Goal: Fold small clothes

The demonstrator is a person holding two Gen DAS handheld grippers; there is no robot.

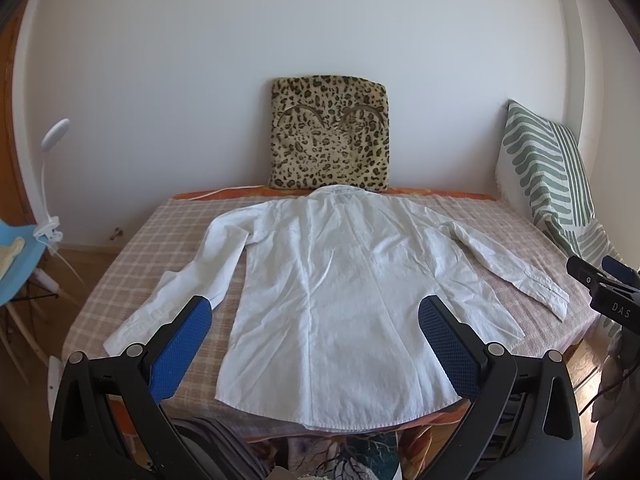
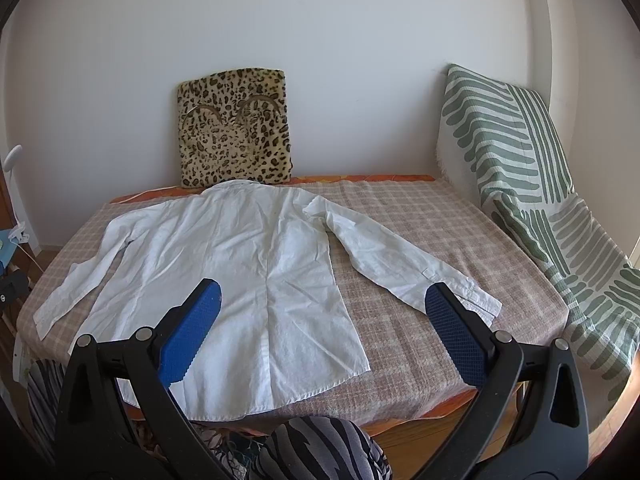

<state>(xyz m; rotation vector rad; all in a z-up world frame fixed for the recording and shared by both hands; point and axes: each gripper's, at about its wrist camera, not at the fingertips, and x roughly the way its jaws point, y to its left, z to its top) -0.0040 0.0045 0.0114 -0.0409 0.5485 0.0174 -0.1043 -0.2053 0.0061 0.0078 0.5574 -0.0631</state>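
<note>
Left wrist view: one white shirt (image 1: 352, 292) is seen spread flat, back up, on the checked cloth of the bench (image 1: 168, 236), its two sleeves laid out to either side and its collar toward the wall. Two cushions are counted: one leopard-print cushion (image 1: 330, 134) upright behind the collar, one green-striped cushion (image 1: 544, 168) at the right. The left tongs (image 1: 314, 340) are held wide apart above the hem, empty. The right tongs (image 2: 322, 320) are likewise spread apart, nothing gripped
</note>
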